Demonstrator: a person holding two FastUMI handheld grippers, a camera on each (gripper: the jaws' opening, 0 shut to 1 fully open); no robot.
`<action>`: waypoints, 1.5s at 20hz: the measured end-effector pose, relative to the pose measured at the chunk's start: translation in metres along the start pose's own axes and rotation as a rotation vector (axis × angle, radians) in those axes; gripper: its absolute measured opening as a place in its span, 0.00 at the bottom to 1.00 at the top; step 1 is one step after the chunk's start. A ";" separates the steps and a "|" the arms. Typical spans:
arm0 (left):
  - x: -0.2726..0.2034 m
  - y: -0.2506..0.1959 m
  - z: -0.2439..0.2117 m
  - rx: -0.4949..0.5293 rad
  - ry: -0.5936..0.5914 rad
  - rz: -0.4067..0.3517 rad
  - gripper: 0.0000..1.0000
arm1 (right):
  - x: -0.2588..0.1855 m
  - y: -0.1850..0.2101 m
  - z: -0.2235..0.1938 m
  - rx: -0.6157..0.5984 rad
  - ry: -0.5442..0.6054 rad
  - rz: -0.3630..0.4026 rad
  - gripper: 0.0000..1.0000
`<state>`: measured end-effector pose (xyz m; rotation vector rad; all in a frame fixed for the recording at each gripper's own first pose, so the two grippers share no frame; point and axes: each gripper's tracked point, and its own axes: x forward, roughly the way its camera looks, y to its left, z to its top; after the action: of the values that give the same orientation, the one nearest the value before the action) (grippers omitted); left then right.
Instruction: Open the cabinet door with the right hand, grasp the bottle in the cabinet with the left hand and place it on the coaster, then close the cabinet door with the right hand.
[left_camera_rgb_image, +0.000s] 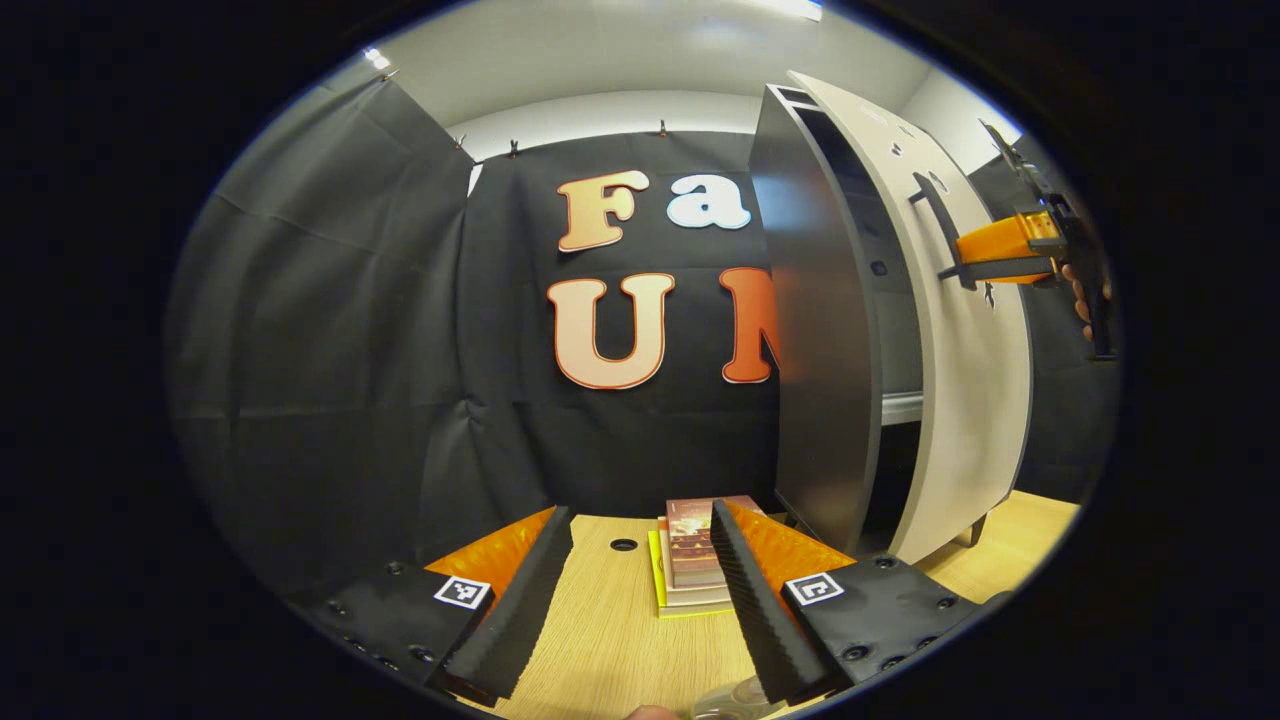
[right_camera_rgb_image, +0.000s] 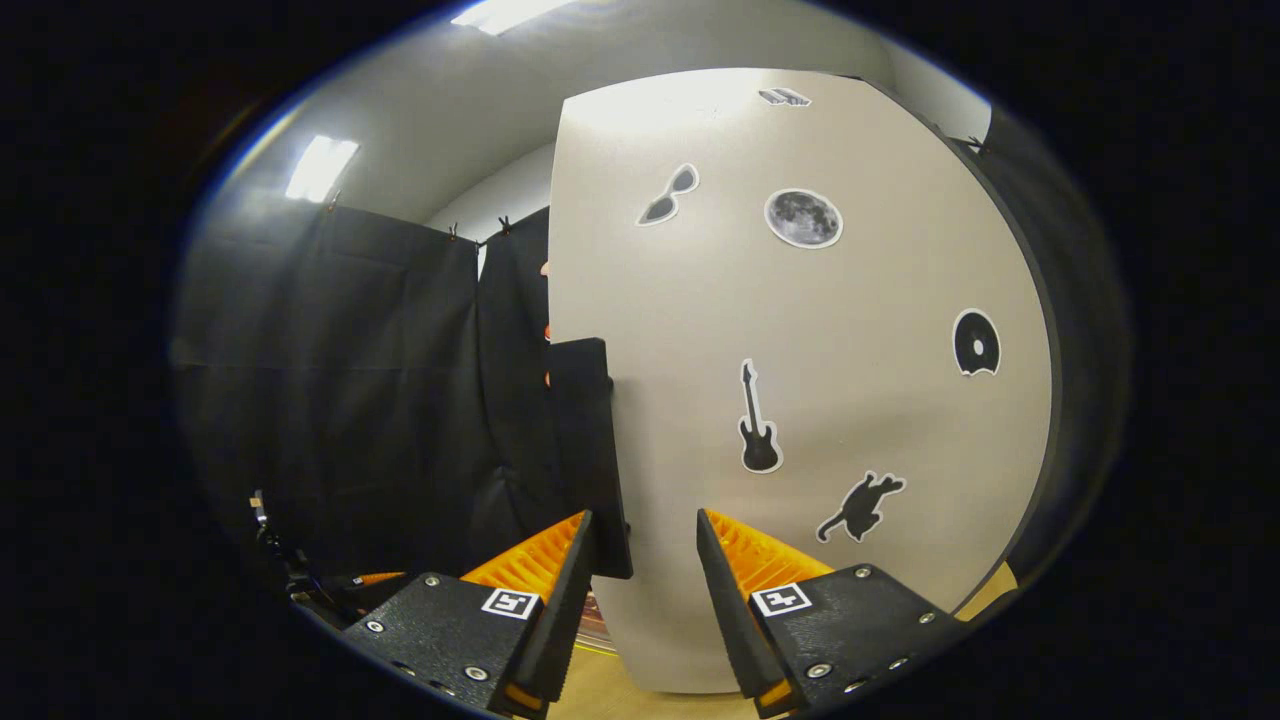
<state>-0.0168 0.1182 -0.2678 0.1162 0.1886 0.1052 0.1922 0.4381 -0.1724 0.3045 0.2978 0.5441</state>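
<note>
Beige cabinet door (right_camera_rgb_image: 800, 380) stands ajar at the right of the left gripper view; your right gripper (right_camera_rgb_image: 645, 560) sits spread at its black handle (right_camera_rgb_image: 590, 450). Your left gripper (left_camera_rgb_image: 640, 590) gapes empty over the wooden table (left_camera_rgb_image: 610, 640), books (left_camera_rgb_image: 695, 560) behind.

Pale grey cabinet door (right_camera_rgb_image: 800, 400), black stickers (right_camera_rgb_image: 758, 420)

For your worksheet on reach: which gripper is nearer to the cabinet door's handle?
Right. The right gripper sits at the handle of the cabinet door, jaws apart. The left gripper hangs low over the table, off from the door.
</note>
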 end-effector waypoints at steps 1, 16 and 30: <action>0.000 -0.002 0.004 -0.001 -0.002 0.000 0.92 | 0.000 0.001 0.000 -0.001 -0.006 -0.003 0.63; -0.014 -0.083 0.085 -0.043 -0.046 -0.062 0.92 | -0.089 -0.033 0.018 -0.093 -0.088 -0.108 0.71; -0.043 -0.202 0.191 -0.172 -0.108 -0.166 0.92 | -0.278 -0.105 0.046 -0.197 -0.095 -0.278 0.94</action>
<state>-0.0036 -0.1069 -0.0986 -0.0649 0.0801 -0.0500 0.0299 0.1915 -0.1144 0.0953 0.1883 0.2808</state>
